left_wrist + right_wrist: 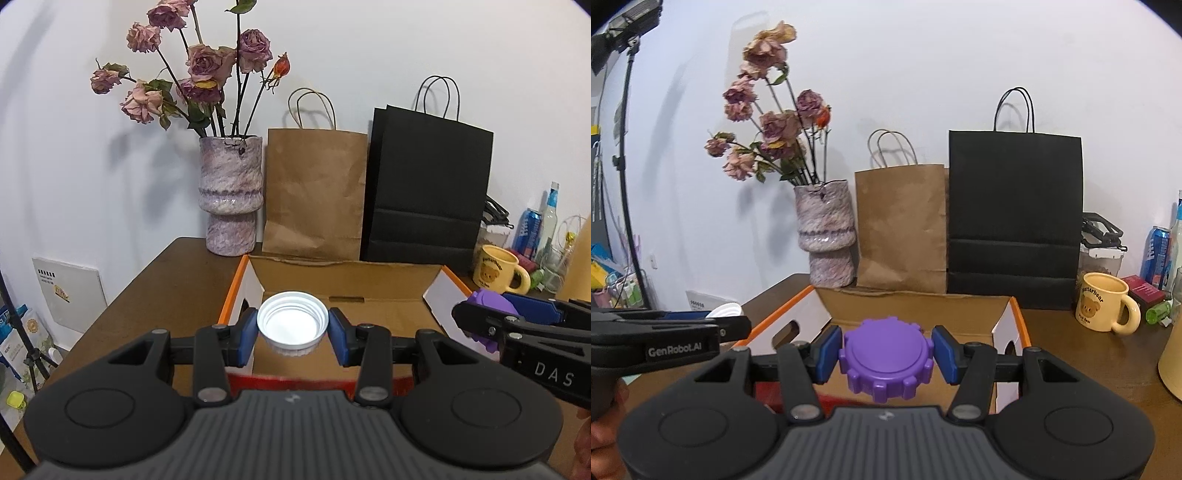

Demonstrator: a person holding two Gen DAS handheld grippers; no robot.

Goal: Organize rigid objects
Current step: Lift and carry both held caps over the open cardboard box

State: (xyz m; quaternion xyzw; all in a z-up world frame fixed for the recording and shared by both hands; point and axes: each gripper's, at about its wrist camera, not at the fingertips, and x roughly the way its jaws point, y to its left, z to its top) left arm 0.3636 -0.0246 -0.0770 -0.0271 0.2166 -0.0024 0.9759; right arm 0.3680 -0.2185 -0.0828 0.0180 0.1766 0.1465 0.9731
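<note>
My left gripper (pixel 292 330) is shut on a white screw lid (pixel 292 325), open side up, held above the near part of an open cardboard box (pixel 351 284) with orange edges. My right gripper (pixel 886 352) is shut on a purple ribbed lid (pixel 886 360), held over the same box (pixel 916 306). The right gripper with the purple lid (pixel 491 306) shows at the right of the left wrist view. The left gripper with the white lid (pixel 726 310) shows at the left of the right wrist view.
Behind the box stand a mottled vase of dried roses (pixel 231 195), a brown paper bag (pixel 314 192) and a black paper bag (pixel 428 184). A yellow bear mug (pixel 1106 306), cans and bottles (pixel 1156 254) crowd the right of the brown table (pixel 147 306).
</note>
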